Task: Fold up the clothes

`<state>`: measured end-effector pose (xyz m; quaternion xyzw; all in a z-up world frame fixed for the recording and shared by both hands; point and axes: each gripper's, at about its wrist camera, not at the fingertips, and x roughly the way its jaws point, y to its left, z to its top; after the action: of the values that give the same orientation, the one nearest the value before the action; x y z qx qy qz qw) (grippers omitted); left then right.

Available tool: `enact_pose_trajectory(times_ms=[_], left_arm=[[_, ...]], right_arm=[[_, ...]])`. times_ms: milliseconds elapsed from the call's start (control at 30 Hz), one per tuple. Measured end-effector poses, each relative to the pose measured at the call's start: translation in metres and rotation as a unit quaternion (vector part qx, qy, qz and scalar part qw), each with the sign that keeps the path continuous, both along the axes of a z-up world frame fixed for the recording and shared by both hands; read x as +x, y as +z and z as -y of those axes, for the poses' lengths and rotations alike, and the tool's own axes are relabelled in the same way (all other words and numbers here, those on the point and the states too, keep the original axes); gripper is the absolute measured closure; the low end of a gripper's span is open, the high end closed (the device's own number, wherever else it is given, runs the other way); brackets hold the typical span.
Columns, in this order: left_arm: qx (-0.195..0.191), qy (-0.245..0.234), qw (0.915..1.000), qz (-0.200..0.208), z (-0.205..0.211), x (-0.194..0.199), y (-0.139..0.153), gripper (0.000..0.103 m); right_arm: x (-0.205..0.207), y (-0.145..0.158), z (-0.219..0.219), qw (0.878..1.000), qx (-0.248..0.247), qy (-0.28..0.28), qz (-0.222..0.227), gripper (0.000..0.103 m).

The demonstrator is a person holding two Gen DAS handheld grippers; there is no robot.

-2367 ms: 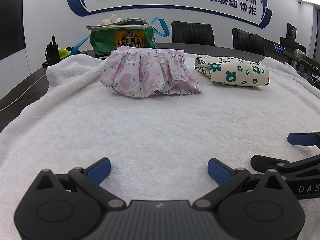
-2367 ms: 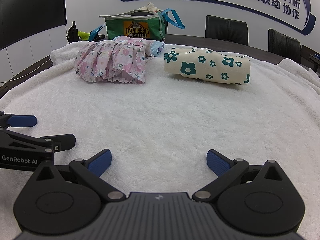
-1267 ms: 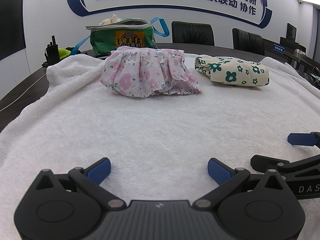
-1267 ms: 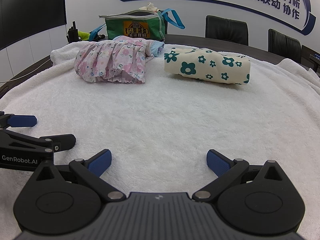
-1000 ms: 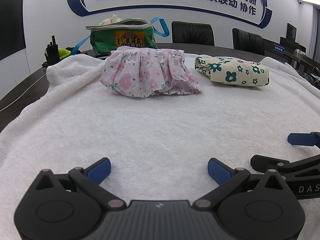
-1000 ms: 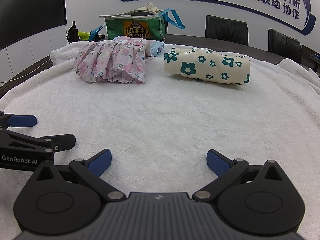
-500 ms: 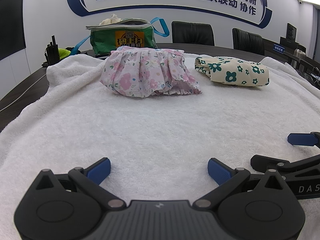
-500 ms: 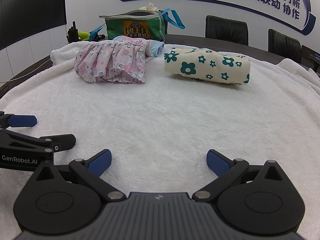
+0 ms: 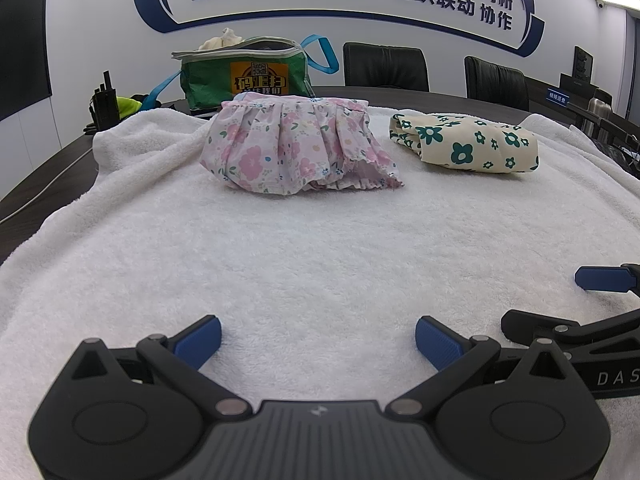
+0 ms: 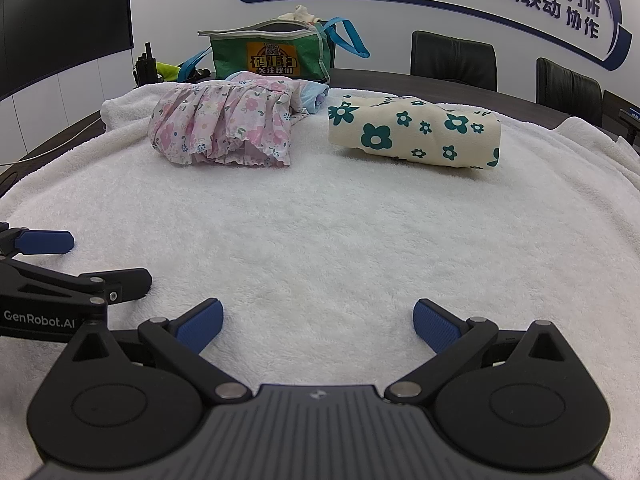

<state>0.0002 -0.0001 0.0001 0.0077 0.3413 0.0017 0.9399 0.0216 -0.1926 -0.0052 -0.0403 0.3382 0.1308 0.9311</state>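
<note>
1. My left gripper (image 9: 318, 338) rests low over the white towel (image 9: 320, 264), jaws spread wide, nothing between them.
2. My right gripper (image 10: 318, 322) sits beside it, jaws likewise wide and empty.
3. The pink floral garment (image 9: 296, 150) lies folded at the far side of the towel, well apart from both grippers.
4. The cream garment with green flowers (image 10: 416, 134) lies folded just right of it, not touching.
5. A green bag (image 10: 272, 56) stands behind the pink garment.
</note>
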Motion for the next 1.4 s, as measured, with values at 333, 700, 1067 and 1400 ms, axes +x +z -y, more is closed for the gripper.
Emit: enact_pose_trajectory(times_ms=[333,700,1067,1400], left_arm=[[0.0,0.0,1.0,0.0,-0.0002,0.0002,0.0001,0.0],[0.0,0.0,1.0,0.0,-0.0005,0.0002,0.0002,0.0],[0.002,0.003,1.0,0.0,0.0025,-0.0023,0.0013,0.0],[0.001,0.003,1.0,0.001,-0.0007,0.0002,0.0002,0.0]], right_arm=[[-0.0001,0.0,0.0,1.0,0.0,0.0,0.0,0.001],[0.0002,0.0002,-0.0002,1.0,0.0,0.0,0.0,0.001],[0.0004,-0.0022,-0.0014,1.0,-0.001,-0.004,0.0,0.001],[0.0,0.0002,-0.0001,1.0,-0.001,-0.004,0.0,0.001]])
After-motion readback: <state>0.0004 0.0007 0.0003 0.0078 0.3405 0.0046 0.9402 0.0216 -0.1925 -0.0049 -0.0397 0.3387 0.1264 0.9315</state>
